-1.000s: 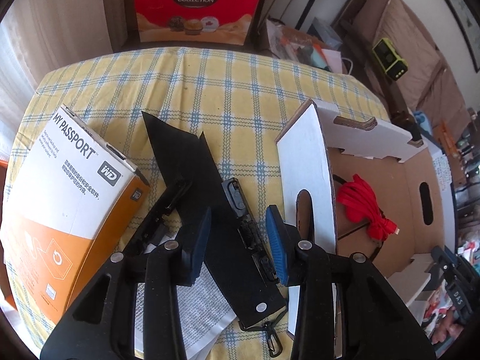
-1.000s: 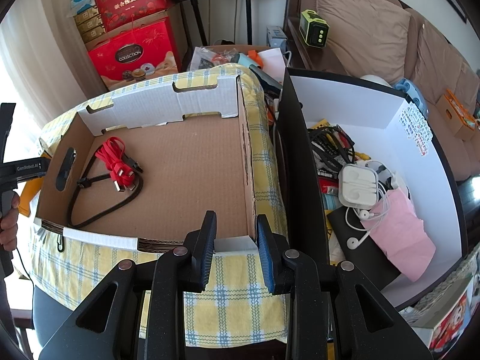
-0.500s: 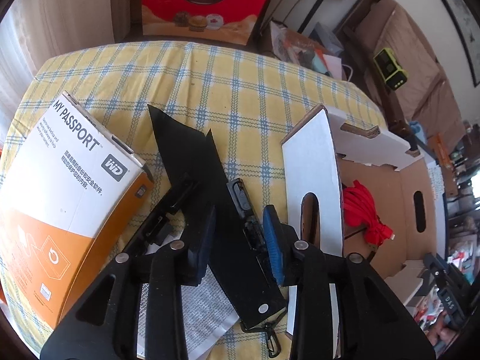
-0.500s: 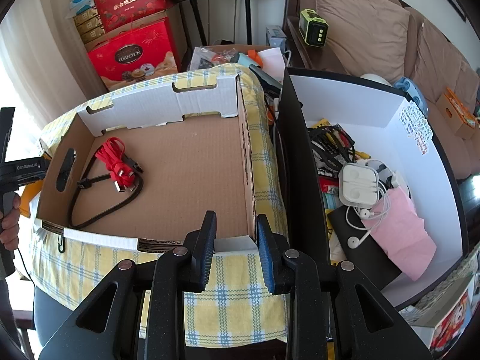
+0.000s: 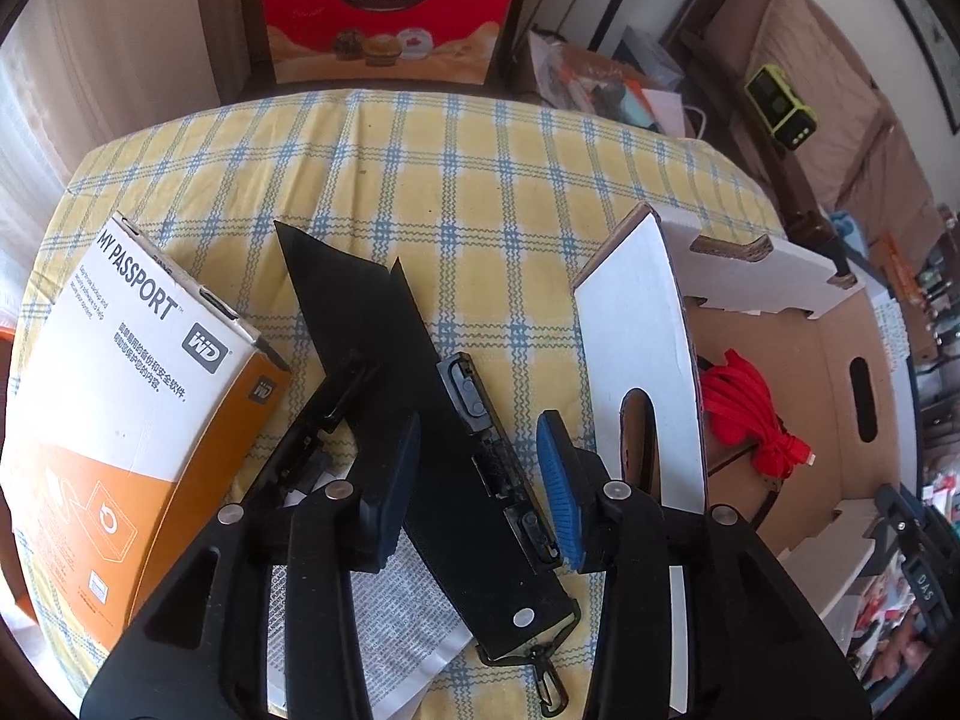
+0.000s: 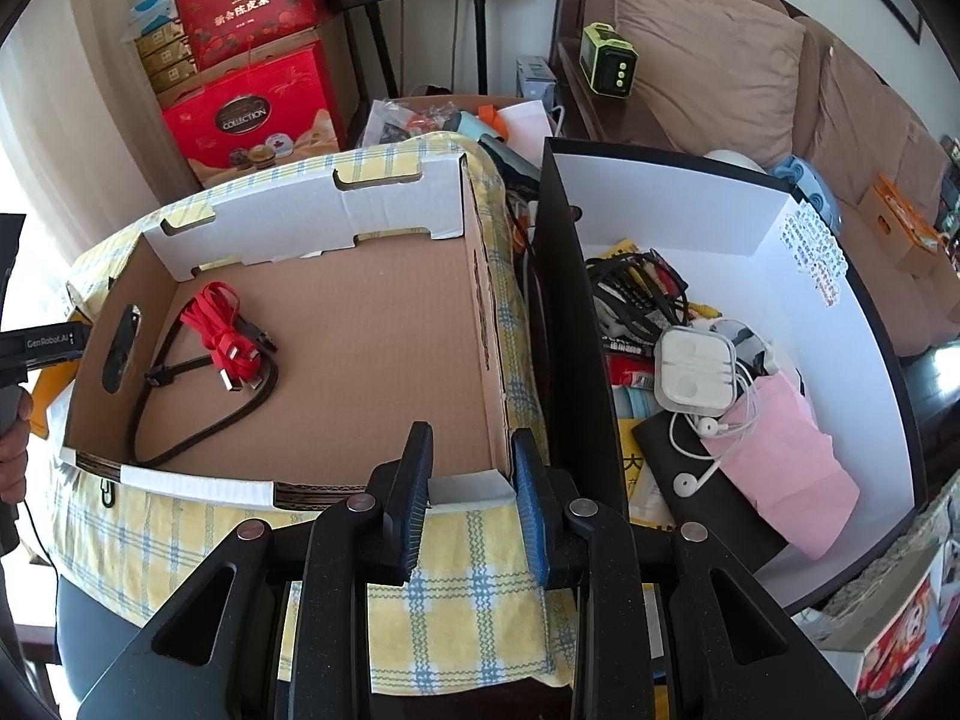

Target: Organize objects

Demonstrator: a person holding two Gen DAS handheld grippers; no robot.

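Where readable: box [image 5: 120, 420] "MY PASSPORT", "WD"; red carton [image 5: 384, 6] "COLLECTION".

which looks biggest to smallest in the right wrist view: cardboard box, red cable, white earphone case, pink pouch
1. cardboard box, by far the largest.
2. pink pouch.
3. and 4. red cable bundle and white earphone case look about alike, so I won't rank them.
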